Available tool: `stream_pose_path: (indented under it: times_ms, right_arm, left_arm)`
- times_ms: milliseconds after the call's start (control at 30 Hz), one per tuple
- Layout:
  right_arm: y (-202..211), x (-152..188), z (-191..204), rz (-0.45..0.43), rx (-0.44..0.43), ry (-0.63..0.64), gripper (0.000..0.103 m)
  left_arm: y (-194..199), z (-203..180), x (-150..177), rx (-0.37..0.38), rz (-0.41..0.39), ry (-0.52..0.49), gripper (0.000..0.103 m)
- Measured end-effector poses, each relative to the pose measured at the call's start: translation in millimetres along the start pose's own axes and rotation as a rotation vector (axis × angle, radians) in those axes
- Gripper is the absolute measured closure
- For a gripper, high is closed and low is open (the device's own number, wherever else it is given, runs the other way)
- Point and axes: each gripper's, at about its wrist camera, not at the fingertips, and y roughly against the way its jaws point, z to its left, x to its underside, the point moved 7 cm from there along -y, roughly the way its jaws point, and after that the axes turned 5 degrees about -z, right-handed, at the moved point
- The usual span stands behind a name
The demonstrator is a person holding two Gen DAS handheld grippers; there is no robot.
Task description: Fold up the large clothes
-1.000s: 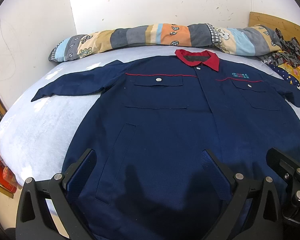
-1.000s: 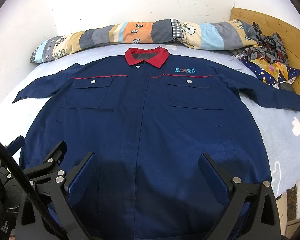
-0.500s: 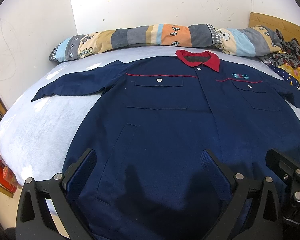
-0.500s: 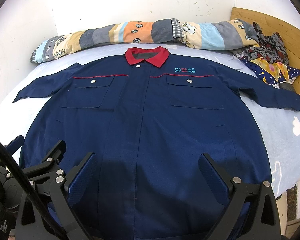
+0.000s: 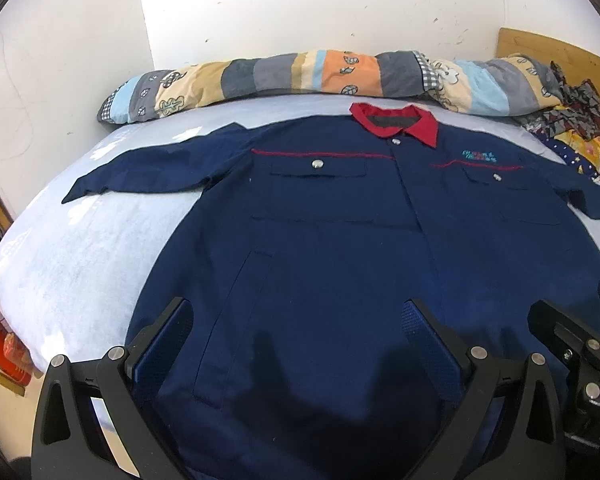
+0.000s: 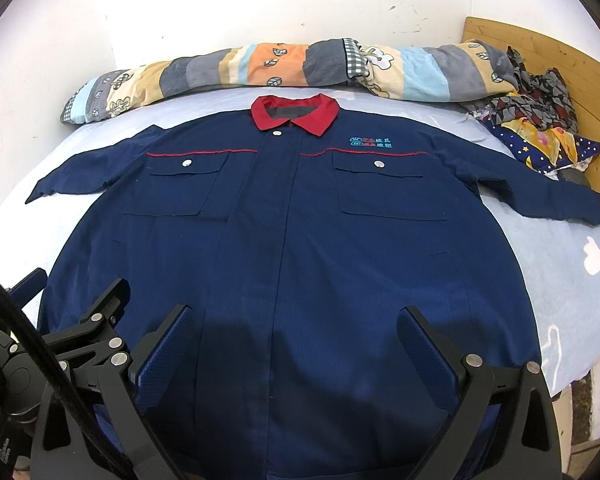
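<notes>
The pale blue bed [image 6: 560,280] carries the large navy work jacket with red collar [image 6: 300,240], lying flat, front up, both sleeves spread out, with the striped rolled quilt [image 6: 284,64] behind it. Your left gripper [image 5: 298,340] and right gripper [image 6: 296,340] both hang wide open above the hem, holding nothing, so take one sleeve or side edge first and fold it inward evenly. The small chest embroidery [image 6: 371,142] is too blurred to read.
</notes>
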Motion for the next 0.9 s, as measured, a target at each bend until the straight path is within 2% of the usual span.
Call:
stream_pose_path:
  times_ms: [100,167,267,333,367,433,533,633,700,800,833,900]
  right_arm:
    - [2.5,-11.8,-17.9,-0.014,-0.007,-0.047,0.0]
    - [8.4,-26.6,-45.8,-0.044,-0.015,-0.125,0.0]
    - [19.4,-47.3,-92.8,-0.078,-0.05,-0.257,0.0]
    - [26.5,-61.1,-135.0,-0.108,-0.075,-0.353,0.0]
    - [27.4,-66.1,-154.2,-0.112,-0.093,-0.392,0.0]
    - [27.3,-72.4,-199.6,-0.117,-0.129,-0.486,0.0]
    - [24.8,-73.3,-280.8,-0.149,-0.12,-0.602,0.0]
    - [25.0,-69.4,-350.1,-0.195,-0.077,-0.71,0.0]
    - [23.0,-61.6,-401.4,-0.22,-0.071,-0.819,0.0]
    - [25.3,-49.0,-467.8,-0.277,-0.007,-0.952,0.007]
    - [25.0,-44.9,-490.1,-0.294,0.011,-0.987,0.017]
    - [18.2,-40.9,-517.6,-0.288,0.043,-1.027,0.026]
  left_arm:
    - [10.7,13.9,-30.7,-0.022,-0.09,0.018,0.0]
    - [17.9,23.0,-52.6,-0.03,-0.157,0.023,0.0]
    - [17.0,30.0,-91.6,-0.064,-0.272,-0.054,0.0]
    - [5.3,34.9,-111.8,-0.136,-0.321,-0.111,0.0]
    - [-1.0,36.6,-116.4,-0.153,-0.322,-0.115,0.0]
    - [-16.5,39.6,-117.1,-0.14,-0.269,-0.078,0.0]
    - [-28.7,32.1,-113.5,-0.067,-0.204,-0.04,0.0]
    - [-23.9,18.3,-114.2,-0.089,-0.246,-0.118,0.0]
    - [-22.7,5.9,-112.9,-0.069,-0.26,-0.16,0.0]
    - [-26.7,-9.8,-110.0,-0.005,-0.24,-0.176,0.0]
    - [-27.8,-11.5,-108.4,0.011,-0.232,-0.171,0.0]
    - [-32.2,-13.2,-106.9,0.032,-0.21,-0.154,0.0]
